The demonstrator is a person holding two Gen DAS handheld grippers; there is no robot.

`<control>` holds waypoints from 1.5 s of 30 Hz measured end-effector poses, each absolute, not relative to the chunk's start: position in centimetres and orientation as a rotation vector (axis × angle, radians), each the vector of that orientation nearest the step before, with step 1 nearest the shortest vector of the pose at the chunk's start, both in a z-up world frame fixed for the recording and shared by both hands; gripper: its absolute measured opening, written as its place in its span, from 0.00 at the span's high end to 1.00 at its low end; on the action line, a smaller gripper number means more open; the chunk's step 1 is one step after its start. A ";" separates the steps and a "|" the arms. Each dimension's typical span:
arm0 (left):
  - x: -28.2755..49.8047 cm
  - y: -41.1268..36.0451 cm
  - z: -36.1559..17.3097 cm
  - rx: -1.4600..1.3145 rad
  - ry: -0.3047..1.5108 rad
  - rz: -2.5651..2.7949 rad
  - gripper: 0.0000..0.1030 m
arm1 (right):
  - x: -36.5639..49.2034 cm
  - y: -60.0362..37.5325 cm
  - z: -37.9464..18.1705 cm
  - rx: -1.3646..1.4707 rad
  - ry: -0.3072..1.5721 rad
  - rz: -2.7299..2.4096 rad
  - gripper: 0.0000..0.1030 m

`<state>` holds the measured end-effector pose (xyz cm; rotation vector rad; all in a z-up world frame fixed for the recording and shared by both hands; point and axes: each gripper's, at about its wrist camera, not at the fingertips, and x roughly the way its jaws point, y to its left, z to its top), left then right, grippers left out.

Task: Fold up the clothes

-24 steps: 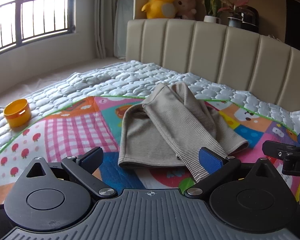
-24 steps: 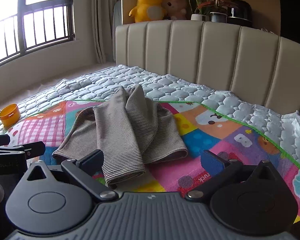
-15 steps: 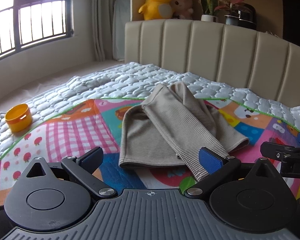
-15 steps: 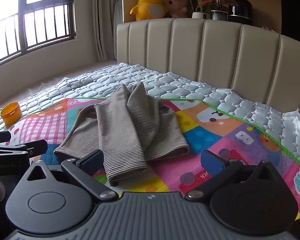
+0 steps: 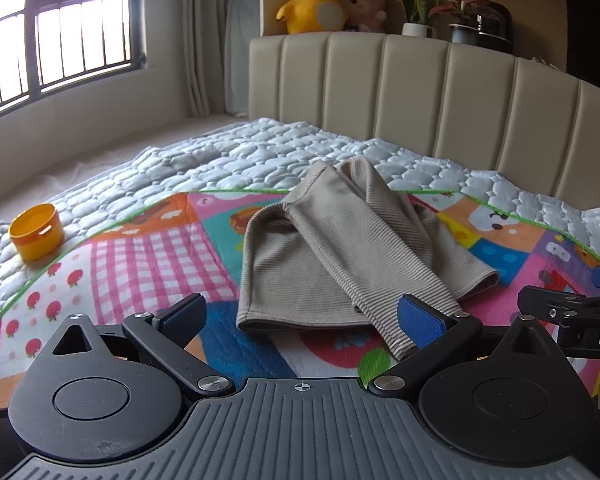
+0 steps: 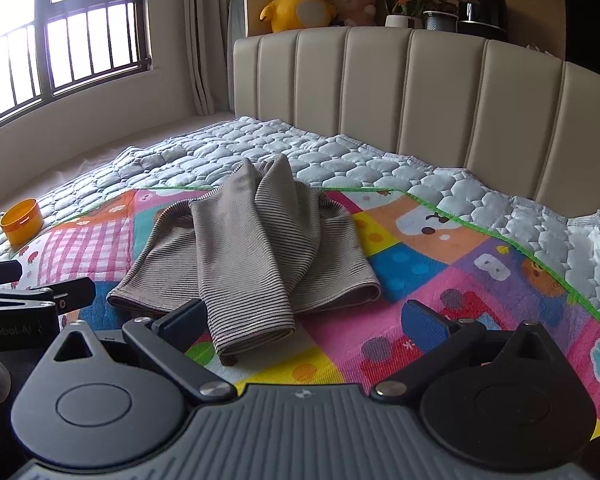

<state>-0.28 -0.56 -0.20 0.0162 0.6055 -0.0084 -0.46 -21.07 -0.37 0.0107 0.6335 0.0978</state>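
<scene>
Both tools (image 5: pixel 300 316) (image 6: pixel 302 322) wide, tilted toward sweater (image 5: pixel 340 252).

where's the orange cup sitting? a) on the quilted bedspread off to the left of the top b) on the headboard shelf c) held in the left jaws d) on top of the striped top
a, the orange cup rests on the white quilted bedspread, well left of the striped top.

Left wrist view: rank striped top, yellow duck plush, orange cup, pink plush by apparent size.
1. striped top, largest by far
2. yellow duck plush
3. orange cup and pink plush: look alike. The pink plush is partly hidden and farther away, so unranked.
</scene>
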 end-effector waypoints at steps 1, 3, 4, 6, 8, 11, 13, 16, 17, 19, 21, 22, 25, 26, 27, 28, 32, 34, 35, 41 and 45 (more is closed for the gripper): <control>-0.3 -0.5 -0.2 0.016 0.606 -0.008 0.00 | -0.4 -21.1 -0.4 0.011 0.635 0.098 0.00; -0.2 -0.6 -0.2 0.016 0.608 -0.008 0.00 | -0.3 -21.2 -0.4 0.012 0.637 0.097 0.00; -0.2 -0.6 -0.2 0.016 0.609 -0.008 0.00 | -0.3 -21.1 -0.4 0.012 0.638 0.096 0.00; -0.2 -0.6 -0.2 0.016 0.610 -0.008 0.00 | -0.3 -21.1 -0.4 0.011 0.639 0.096 0.00; -0.2 -0.6 -0.2 0.016 0.611 -0.009 0.00 | -0.3 -21.1 -0.4 0.011 0.640 0.095 0.00; -0.2 -0.6 -0.3 0.015 0.612 -0.008 0.00 | -0.3 -21.1 -0.5 0.010 0.641 0.095 0.00; -0.2 -0.6 -0.3 0.016 0.613 -0.008 0.00 | -0.3 -21.2 -0.5 0.010 0.641 0.096 0.00; -0.3 -0.7 -0.3 0.016 0.613 -0.008 0.00 | -0.3 -21.2 -0.5 0.010 0.641 0.096 0.00; -0.3 -0.7 -0.3 0.016 0.613 -0.008 0.00 | -0.3 -21.2 -0.5 0.010 0.641 0.096 0.00; -0.3 -0.6 -0.3 0.016 0.614 -0.008 0.00 | -0.3 -21.2 -0.5 0.010 0.641 0.096 0.00; -0.3 -0.6 -0.3 0.017 0.614 -0.009 0.00 | -0.3 -21.2 -0.5 0.010 0.641 0.096 0.00; -0.3 -0.6 -0.3 0.016 0.614 -0.009 0.00 | -0.3 -21.1 -0.5 0.010 0.642 0.096 0.00; -0.3 -0.6 -0.2 0.016 0.614 -0.009 0.00 | -0.4 -21.1 -0.5 0.010 0.643 0.096 0.00; -0.3 -0.6 -0.2 0.016 0.614 -0.009 0.00 | -0.4 -21.1 -0.5 0.010 0.643 0.096 0.00; -0.3 -0.6 -0.2 0.016 0.614 -0.009 0.00 | -0.4 -21.1 -0.5 0.010 0.643 0.096 0.00; -0.3 -0.6 -0.2 0.016 0.614 -0.009 0.00 | -0.3 -21.1 -0.5 0.010 0.644 0.096 0.00; -0.3 -0.5 -0.2 0.015 0.615 -0.009 0.00 | -0.3 -21.1 -0.5 0.008 0.646 0.096 0.00; -0.4 -0.5 -0.2 0.015 0.614 -0.009 0.00 | -0.3 -21.1 -0.5 0.008 0.647 0.096 0.00; -0.4 -0.5 -0.2 0.015 0.614 -0.008 0.00 | -0.3 -21.0 -0.5 0.007 0.647 0.096 0.00; -0.3 -0.6 -0.2 0.015 0.616 -0.007 0.00 | -0.3 -21.0 -0.6 0.005 0.648 0.096 0.00; -0.3 -0.6 -0.2 0.015 0.617 -0.007 0.00 | -0.4 -21.0 -0.6 0.004 0.650 0.096 0.00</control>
